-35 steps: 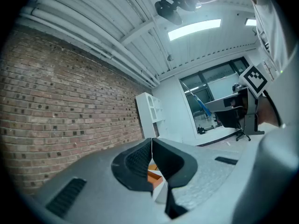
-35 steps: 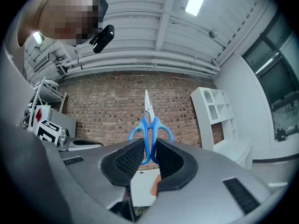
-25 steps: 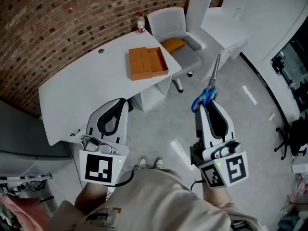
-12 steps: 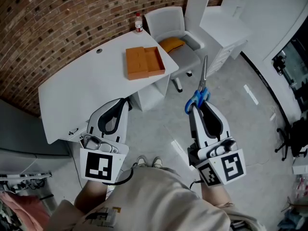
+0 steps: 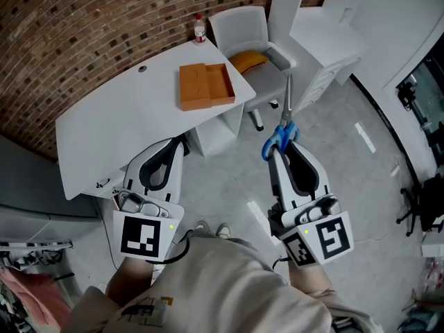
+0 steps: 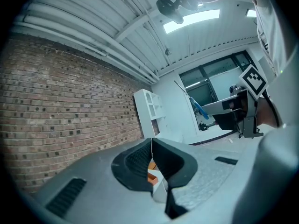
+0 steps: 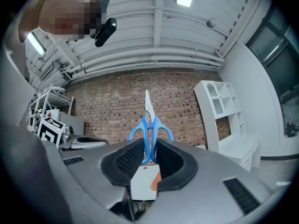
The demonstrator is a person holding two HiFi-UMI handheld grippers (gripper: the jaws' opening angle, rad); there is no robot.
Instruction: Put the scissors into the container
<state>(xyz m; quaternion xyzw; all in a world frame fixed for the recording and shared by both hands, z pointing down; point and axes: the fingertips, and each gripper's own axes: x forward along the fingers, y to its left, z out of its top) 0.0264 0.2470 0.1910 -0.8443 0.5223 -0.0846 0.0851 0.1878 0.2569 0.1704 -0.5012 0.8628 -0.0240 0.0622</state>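
Note:
Scissors (image 5: 282, 125) with blue handles and steel blades stick out forward from my right gripper (image 5: 278, 148), which is shut on their handles. In the right gripper view the scissors (image 7: 149, 125) stand upright between the ribbed pads, blades closed. The orange container (image 5: 206, 85) is an open tray on the white table (image 5: 125, 123), ahead and to the left of the scissors. My left gripper (image 5: 182, 144) hovers at the table's near edge; its jaws meet with nothing between them (image 6: 152, 143). The left gripper view also shows the scissors (image 6: 194, 104) off to its right.
A white chair (image 5: 251, 44) with a yellow cushion stands right of the table, just beyond the scissors' tips. A small bottle (image 5: 199, 30) sits at the table's far corner by the brick wall. White shelving (image 5: 326, 40) fills the far right. Grey floor lies below.
My right gripper has carried the scissors leftward, closer to the table's right corner. The left gripper keeps about the same place in the picture, still shut.

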